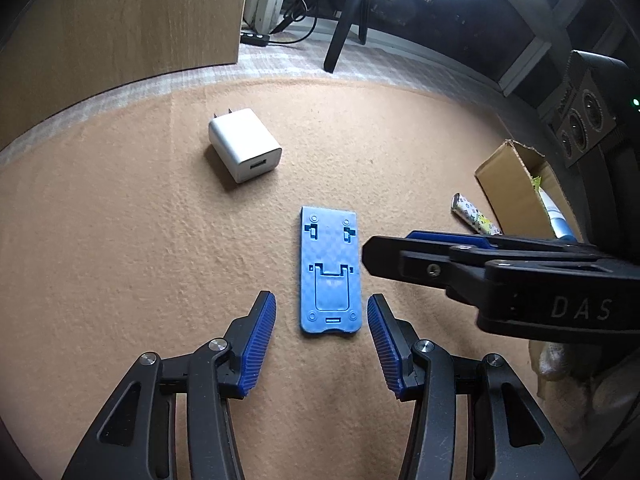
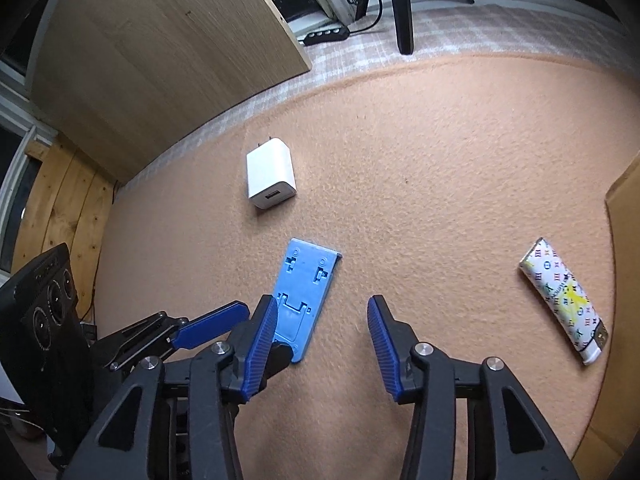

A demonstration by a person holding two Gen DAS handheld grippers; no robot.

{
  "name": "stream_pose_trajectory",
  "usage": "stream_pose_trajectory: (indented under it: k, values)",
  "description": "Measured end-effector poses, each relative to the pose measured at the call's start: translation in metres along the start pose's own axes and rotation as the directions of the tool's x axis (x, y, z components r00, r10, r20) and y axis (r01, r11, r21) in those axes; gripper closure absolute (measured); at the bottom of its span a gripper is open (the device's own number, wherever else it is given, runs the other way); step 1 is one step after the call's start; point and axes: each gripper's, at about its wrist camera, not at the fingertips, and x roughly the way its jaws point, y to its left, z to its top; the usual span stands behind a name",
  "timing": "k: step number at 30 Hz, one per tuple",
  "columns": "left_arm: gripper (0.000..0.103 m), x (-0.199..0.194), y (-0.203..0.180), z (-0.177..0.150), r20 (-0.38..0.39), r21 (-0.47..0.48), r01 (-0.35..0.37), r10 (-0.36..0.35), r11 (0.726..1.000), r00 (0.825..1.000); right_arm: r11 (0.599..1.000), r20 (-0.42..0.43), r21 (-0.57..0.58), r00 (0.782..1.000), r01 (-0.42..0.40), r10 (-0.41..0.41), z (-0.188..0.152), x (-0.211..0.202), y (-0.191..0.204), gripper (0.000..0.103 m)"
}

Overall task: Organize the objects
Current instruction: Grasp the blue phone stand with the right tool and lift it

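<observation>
**Both grippers over the blue stand, nothing held**

Left gripper (image 1: pixel 321 316): jaws parted, ribbed blue pads either side of the near end of the blue phone stand (image 1: pixel 329 272), not touching it. Right gripper (image 2: pixel 322 330): jaws parted, empty; its left pad overlaps the stand's near corner in view, contact cannot be told.

Stand: flat rectangular plastic plate, light blue, woven-look texture, folded-down flap in the lower half, two small slots near the far end, round marks at the corners. It lies flat on the tan carpet (image 1: pixel 120 240).

Further out: white USB charger (image 1: pixel 245 145), prongs pointing away; patterned tube (image 2: pixel 562 300) to the right; cardboard box (image 1: pixel 512 184) beyond the tube.
</observation>
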Motion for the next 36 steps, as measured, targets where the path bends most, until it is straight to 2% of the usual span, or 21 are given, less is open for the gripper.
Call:
stream_pose_trajectory:
  k: [4,8,15,25,36]
  values:
    - [0.051,0.006,0.000,0.001,-0.010,-0.004,0.012,-0.012,1.000,1.000,1.000,-0.020,0.000,1.000,0.004,-0.004,0.002,0.007,0.001,0.063]
    - [0.052,0.008,0.002,0.003,-0.010,-0.014,0.027,-0.027,1.000,1.000,1.000,-0.052,0.005,0.999,-0.011,0.012,0.002,0.016,0.002,0.070]
    - [0.065,0.011,0.004,0.006,-0.017,-0.020,0.060,-0.060,0.998,0.998,1.000,-0.071,-0.016,0.997,-0.019,0.018,0.002,0.022,0.007,0.083]
    - [0.069,0.004,0.001,0.002,0.004,-0.045,0.088,-0.088,0.995,0.996,0.999,-0.050,-0.033,0.999,-0.015,0.013,-0.001,0.014,0.010,0.083]
    - [0.069,-0.019,-0.029,0.004,0.048,-0.017,0.111,-0.110,0.994,0.993,0.998,0.029,-0.054,0.999,-0.013,0.014,-0.009,-0.030,0.005,0.083]
